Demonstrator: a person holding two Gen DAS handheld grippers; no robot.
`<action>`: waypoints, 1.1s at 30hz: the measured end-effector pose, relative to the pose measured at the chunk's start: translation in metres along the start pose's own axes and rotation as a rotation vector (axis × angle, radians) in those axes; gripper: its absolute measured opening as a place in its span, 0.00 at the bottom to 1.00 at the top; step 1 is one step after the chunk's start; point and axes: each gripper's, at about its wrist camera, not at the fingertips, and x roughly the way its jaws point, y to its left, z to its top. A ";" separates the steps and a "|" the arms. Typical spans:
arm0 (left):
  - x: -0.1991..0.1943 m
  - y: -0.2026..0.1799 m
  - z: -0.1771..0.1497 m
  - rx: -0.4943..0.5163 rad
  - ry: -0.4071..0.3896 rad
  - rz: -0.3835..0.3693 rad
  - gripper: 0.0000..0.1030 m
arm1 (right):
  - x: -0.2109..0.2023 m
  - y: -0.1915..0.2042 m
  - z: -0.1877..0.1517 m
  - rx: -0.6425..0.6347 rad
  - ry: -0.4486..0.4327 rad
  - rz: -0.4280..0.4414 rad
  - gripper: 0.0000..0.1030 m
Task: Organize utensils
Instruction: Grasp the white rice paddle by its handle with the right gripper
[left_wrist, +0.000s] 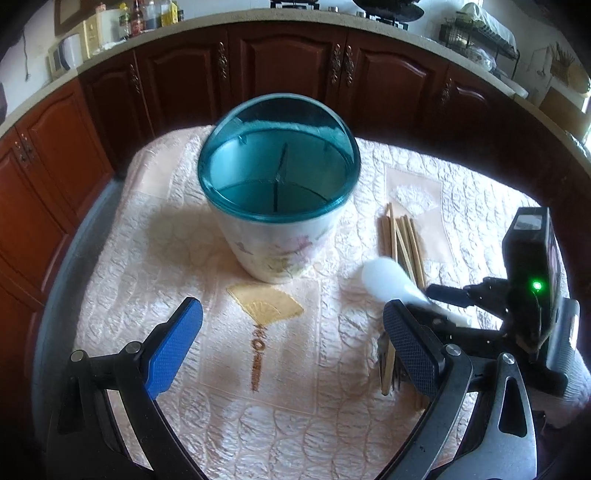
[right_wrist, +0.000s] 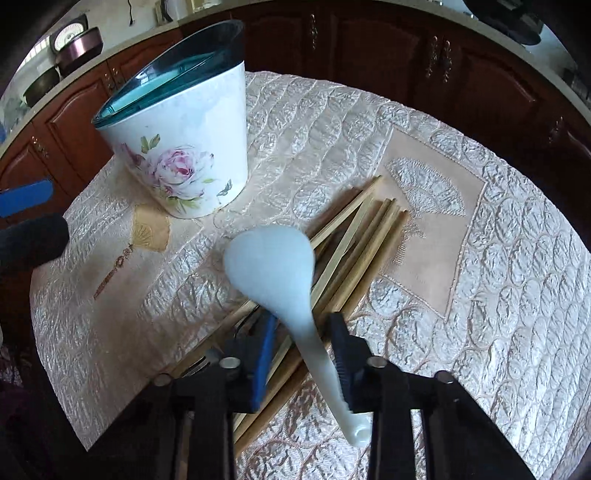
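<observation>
A white flowered utensil holder (left_wrist: 275, 236) with a teal rim and inner dividers stands on the quilted tablecloth; it also shows in the right wrist view (right_wrist: 184, 147). Wooden chopsticks (left_wrist: 404, 240) lie to its right, also seen in the right wrist view (right_wrist: 354, 251). A white plastic spoon (right_wrist: 280, 273) sits between the fingers of my right gripper (right_wrist: 304, 354), its handle against the right finger and its bowl over the chopsticks; the spoon also shows in the left wrist view (left_wrist: 391, 284). My left gripper (left_wrist: 291, 347) is open and empty, in front of the holder.
A fork (left_wrist: 388, 363) lies behind my left gripper's right finger. The pale quilted tablecloth (right_wrist: 498, 295) covers the table. Dark wooden cabinets (left_wrist: 288, 70) run behind the table, with a cluttered counter above them.
</observation>
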 end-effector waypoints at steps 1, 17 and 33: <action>0.002 -0.002 0.000 0.005 0.004 -0.003 0.96 | 0.000 -0.003 0.000 0.016 -0.006 0.010 0.18; 0.080 -0.062 -0.016 0.125 0.185 -0.144 0.42 | -0.048 -0.070 -0.055 0.376 -0.078 0.004 0.13; 0.028 -0.016 -0.049 0.182 0.209 -0.187 0.05 | -0.076 -0.043 -0.114 0.374 0.004 -0.039 0.13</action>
